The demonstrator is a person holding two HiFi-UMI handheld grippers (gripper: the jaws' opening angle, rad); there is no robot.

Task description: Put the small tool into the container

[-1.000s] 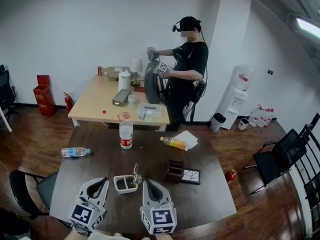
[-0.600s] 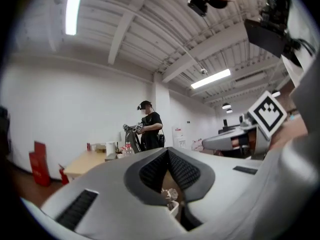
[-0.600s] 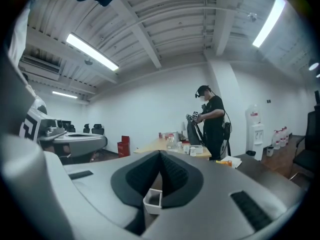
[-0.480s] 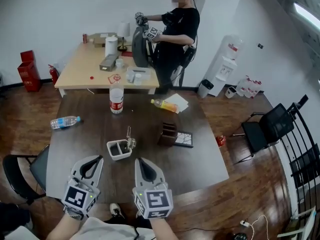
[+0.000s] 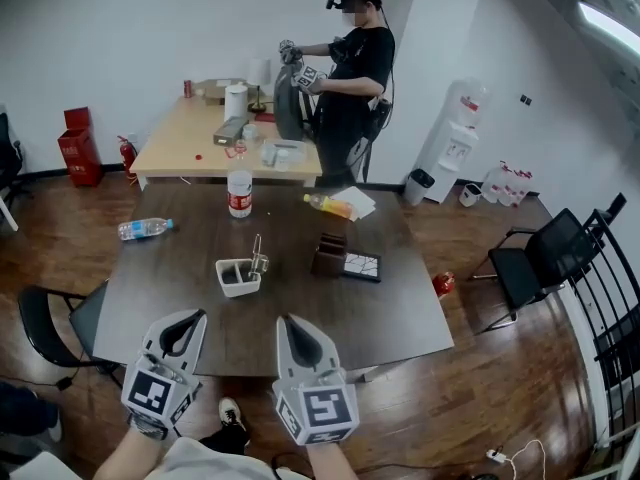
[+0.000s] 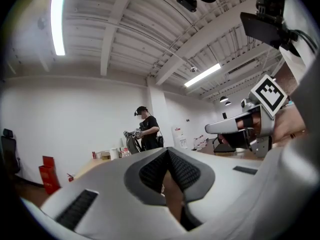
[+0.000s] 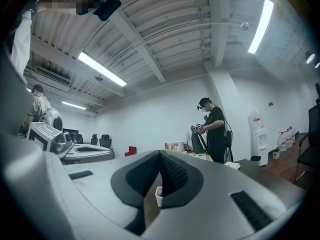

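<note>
1. Both grippers, head view: left gripper [image 5: 188, 318] and right gripper [image 5: 289, 321] are held side by side above the near edge of the dark table [image 5: 330, 328]. They point away from the person. Each has its jaws clenched tip to tip, with nothing between them. Both are well apart from the task items.
2. Head view, task items: the white container [image 5: 238, 277] sits near the table's middle. The small tool [image 5: 258, 252] stands upright at the container's right end and rises above its rim. A brown box [image 5: 328, 256] sits to the right of the tool. A red-labelled bottle [image 5: 239, 193] stands farther back, and a clear bottle [image 5: 145, 228] lies at the table's left edge.
3. Left gripper view: the ribbed pads meet at the tips and grip nothing. A person in black [image 6: 146, 131] stands at a tan table [image 6: 107, 159] beyond.
4. Right gripper view: the pads are pressed together and grip nothing. An edge of the white container shows through the gap below them and is not gripped.
</note>
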